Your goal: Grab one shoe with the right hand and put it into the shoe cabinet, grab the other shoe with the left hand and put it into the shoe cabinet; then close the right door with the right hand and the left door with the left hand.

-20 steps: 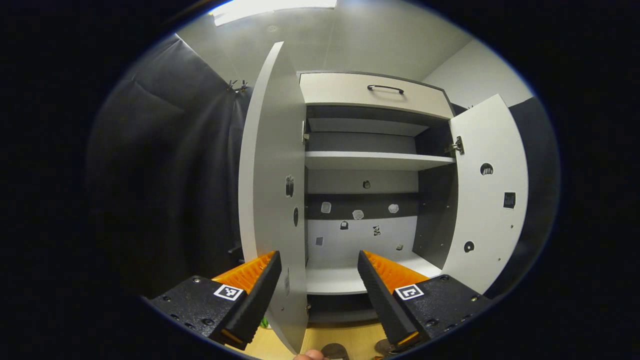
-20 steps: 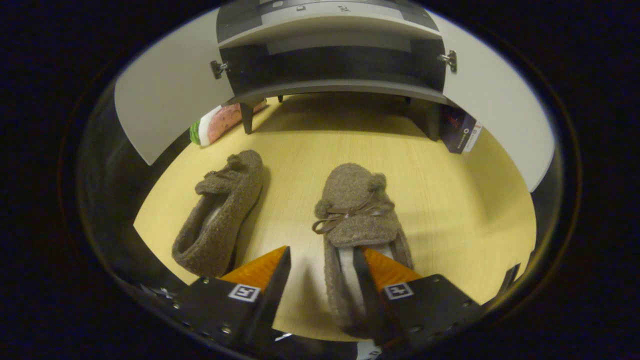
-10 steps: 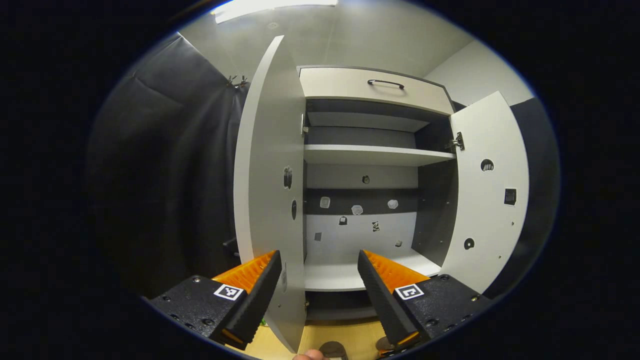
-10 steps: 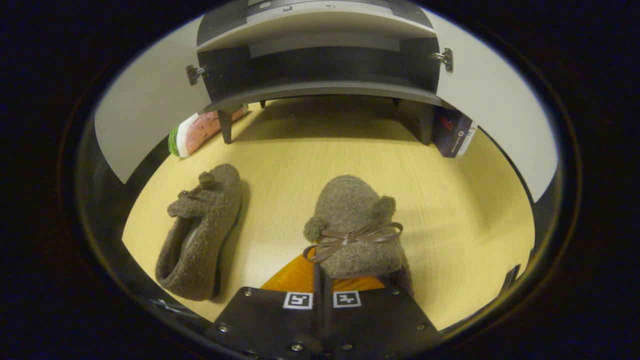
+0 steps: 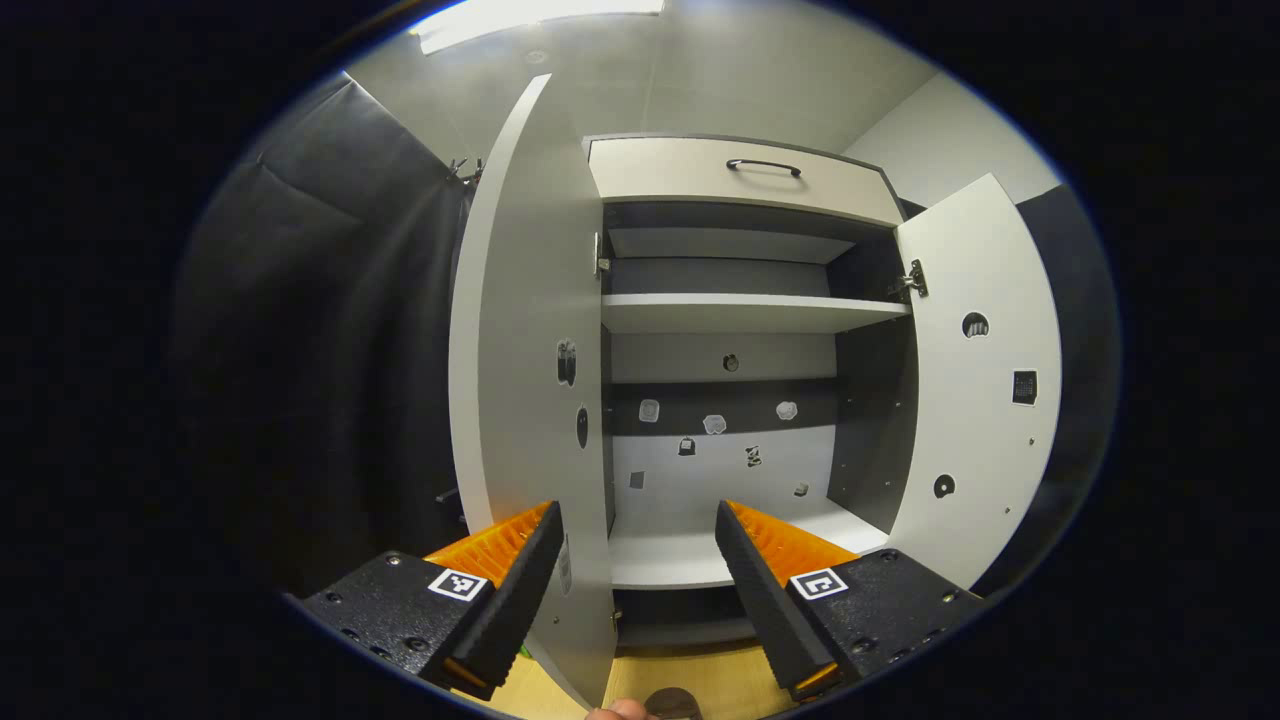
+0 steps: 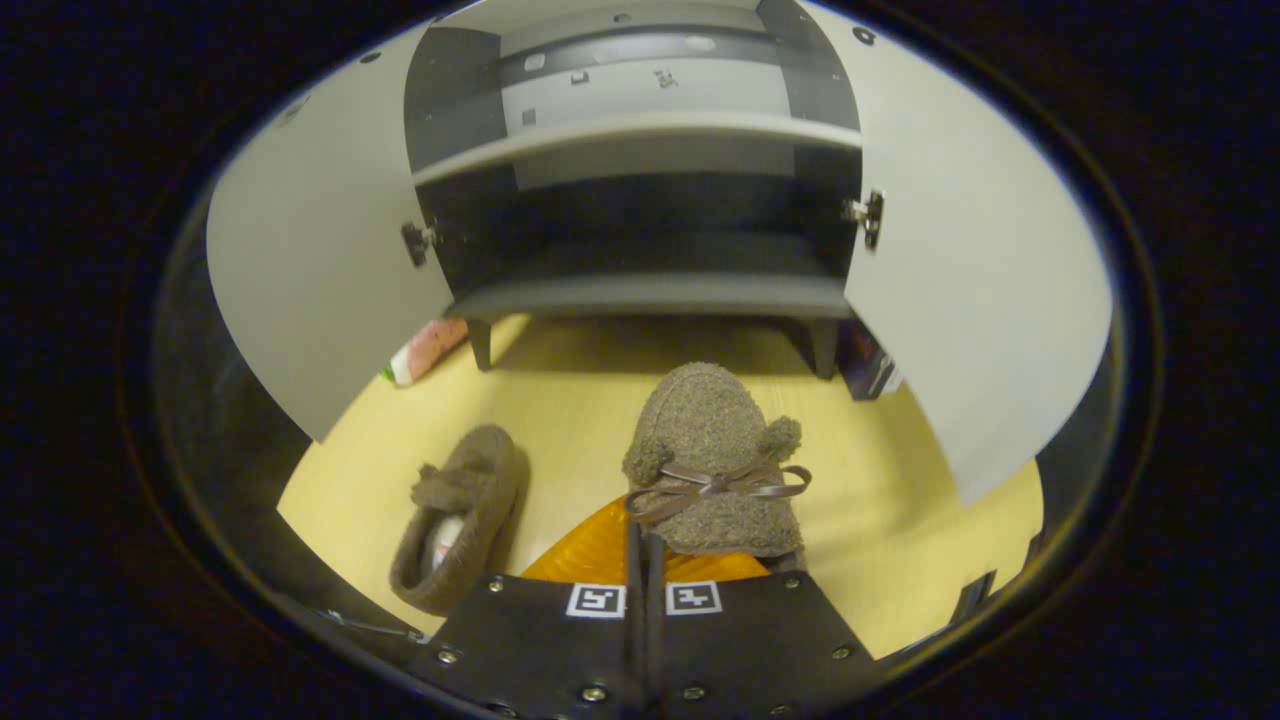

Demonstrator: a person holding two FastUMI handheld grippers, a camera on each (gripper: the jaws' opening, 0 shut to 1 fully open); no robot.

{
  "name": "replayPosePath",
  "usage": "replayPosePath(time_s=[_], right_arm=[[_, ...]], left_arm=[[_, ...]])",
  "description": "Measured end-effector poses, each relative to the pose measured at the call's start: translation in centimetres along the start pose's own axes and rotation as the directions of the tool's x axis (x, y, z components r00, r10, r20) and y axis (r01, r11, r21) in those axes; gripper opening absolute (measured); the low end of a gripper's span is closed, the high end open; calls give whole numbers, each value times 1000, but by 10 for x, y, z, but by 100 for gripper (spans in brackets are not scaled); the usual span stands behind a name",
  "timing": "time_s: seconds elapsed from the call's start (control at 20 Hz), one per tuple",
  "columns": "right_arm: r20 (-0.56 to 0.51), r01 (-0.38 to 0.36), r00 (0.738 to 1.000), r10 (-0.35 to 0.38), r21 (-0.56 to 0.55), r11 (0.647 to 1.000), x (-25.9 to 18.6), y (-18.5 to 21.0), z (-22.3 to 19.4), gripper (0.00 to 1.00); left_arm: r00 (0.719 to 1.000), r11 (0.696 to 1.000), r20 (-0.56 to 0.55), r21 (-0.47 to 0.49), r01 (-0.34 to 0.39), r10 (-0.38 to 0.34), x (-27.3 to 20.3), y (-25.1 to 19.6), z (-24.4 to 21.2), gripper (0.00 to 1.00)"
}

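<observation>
Both doors (image 6: 320,280) swung wide; cabinet shelf (image 5: 690,555) bare; second shoe (image 6: 460,515) on floor left

held slipper's heel (image 6: 780,560) behind tongs (image 6: 640,545)

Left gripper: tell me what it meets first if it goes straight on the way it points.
Likely nothing until the back wall of the open white shoe cabinet: the left gripper points at the bare lower shelf. The open left door lies close beside, so depth is uncertain.
</observation>
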State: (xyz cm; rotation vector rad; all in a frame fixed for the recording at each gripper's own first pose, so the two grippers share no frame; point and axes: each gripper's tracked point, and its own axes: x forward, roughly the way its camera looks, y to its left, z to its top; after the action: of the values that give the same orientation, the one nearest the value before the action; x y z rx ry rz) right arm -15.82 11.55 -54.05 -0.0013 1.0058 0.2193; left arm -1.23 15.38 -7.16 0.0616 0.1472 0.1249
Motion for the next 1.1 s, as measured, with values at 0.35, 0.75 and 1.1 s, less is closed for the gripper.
replayPosePath(time_s=[0.35,0.75,1.1], right_arm=[[297,-17,954,34,-57,998,-36,14,189,1],[463,20,886,11,-64,998,-16,16,355,1],[440,112,895,-71,-67,991,55,-9,409,1]], left_arm=[[1000,1000,13,-13,12,-12,0,-1,1,94],[999,999,31,-33,14,-13,-1,0,3,94],[999,999,39,-43,22,-21,0,-1,4,94]])
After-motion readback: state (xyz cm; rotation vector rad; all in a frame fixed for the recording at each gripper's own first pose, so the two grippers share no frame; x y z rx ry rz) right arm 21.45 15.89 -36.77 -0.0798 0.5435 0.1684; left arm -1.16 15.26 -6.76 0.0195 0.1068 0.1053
